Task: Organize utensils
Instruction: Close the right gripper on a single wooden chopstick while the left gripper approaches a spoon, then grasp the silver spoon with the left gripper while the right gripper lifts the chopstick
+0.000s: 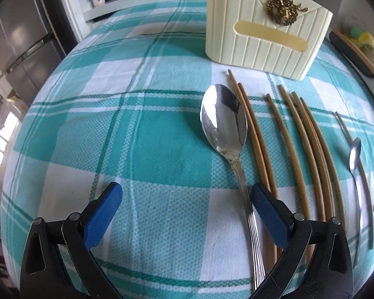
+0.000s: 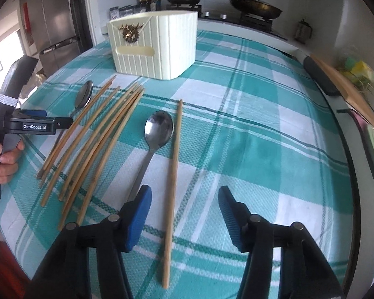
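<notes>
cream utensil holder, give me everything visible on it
The utensil holder is a cream, plastic-looking box with vertical ribbing, rounded corners and an open top. Its front carries a gold wreath-like ornament above a smooth recessed slot. It stands upright on the teal checked tablecloth, beyond the chopsticks and spoons, touching none. Its inside is not visible.

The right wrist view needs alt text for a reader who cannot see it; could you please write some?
An open blue-padded right claw hovers over a single bamboo chopstick on a teal-and-white checked tablecloth. A steel spoon and more chopsticks lie left; a cream ribbed utensil holder stands behind.
</notes>
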Demonstrator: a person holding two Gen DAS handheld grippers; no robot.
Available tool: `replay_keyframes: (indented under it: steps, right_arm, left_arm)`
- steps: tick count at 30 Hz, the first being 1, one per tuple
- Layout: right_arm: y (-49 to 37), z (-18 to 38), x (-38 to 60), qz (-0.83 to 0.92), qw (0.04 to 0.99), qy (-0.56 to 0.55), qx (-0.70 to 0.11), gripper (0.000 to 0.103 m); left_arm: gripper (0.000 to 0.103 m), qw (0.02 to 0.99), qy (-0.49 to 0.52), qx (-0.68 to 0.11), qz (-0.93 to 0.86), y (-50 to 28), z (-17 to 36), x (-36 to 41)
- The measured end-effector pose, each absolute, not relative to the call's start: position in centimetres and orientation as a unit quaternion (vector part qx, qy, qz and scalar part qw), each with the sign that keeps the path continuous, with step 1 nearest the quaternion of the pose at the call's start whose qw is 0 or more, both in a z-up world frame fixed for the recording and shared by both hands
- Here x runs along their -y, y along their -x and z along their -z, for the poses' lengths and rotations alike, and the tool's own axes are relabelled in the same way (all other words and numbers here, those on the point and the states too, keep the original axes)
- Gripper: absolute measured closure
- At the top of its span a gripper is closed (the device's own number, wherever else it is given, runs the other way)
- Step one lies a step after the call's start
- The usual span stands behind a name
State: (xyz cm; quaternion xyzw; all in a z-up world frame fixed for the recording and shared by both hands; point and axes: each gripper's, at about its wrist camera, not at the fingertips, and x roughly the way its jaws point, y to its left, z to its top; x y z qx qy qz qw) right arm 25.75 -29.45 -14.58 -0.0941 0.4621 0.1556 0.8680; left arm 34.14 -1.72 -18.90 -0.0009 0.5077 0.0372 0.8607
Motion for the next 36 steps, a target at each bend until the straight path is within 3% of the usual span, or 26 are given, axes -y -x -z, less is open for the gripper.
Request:
replay_keyframes:
  steps: [4,8,13,17,22,28,29,31,32,35,36]
  right_arm:
    - [-27.5,16.2,28.8,-0.167,0.850,0.112,-0.487,0.076]
    - [-27.7,16.1,29.2,-0.143,0.850,0.123,-0.492,0.088]
    - [-27.4,15.9,31.1,-0.109,0.840,0.120,-0.517,0.088]
    - [-27.3,15.9,31.7,-0.121,0.825,0.115,-0.540,0.069]
    - [-28.2,16.0,30.7,-0.156,0.804,0.142,-0.556,0.068]
    - [-32.0,16.0,29.2,-0.183,0.796,0.135,-0.560,0.068]
    - [-32.8,16.0,28.6,-0.187,0.798,0.136,-0.557,0.070]
    - [-34.4,16.1,27.3,-0.195,0.801,0.141,-0.548,0.081]
    - [-35.0,16.2,26.9,-0.191,0.804,0.144,-0.544,0.095]
    - [-36.5,16.0,26.5,-0.180,0.811,0.119,-0.544,0.096]
    - [-36.6,15.7,26.6,-0.177,0.816,0.109,-0.540,0.096]
  left_arm:
    - [0.000,0.858,-0.017,-0.512,-0.023,-34.2,18.8,1.2]
    - [0.000,0.856,-0.046,-0.514,-0.019,-34.0,18.7,-0.4]
    - [0.000,0.846,-0.059,-0.530,0.013,-33.9,18.9,-2.2]
    - [0.000,0.829,-0.055,-0.556,0.041,-33.9,19.0,-2.4]
    - [0.002,0.832,-0.103,-0.542,0.049,-34.4,18.6,-0.5]
    - [0.027,0.828,-0.050,-0.554,0.074,-37.5,18.4,0.2]
    - [0.035,0.828,-0.048,-0.553,0.076,-37.8,18.3,0.3]
    - [0.053,0.831,-0.051,-0.548,0.082,-38.6,18.1,0.9]
    - [0.065,0.834,-0.053,-0.542,0.090,-38.9,17.9,1.3]
    - [0.068,0.835,-0.050,-0.539,0.094,-39.3,17.8,1.3]
    - [0.097,0.840,-0.048,-0.533,0.090,-39.1,17.5,1.0]
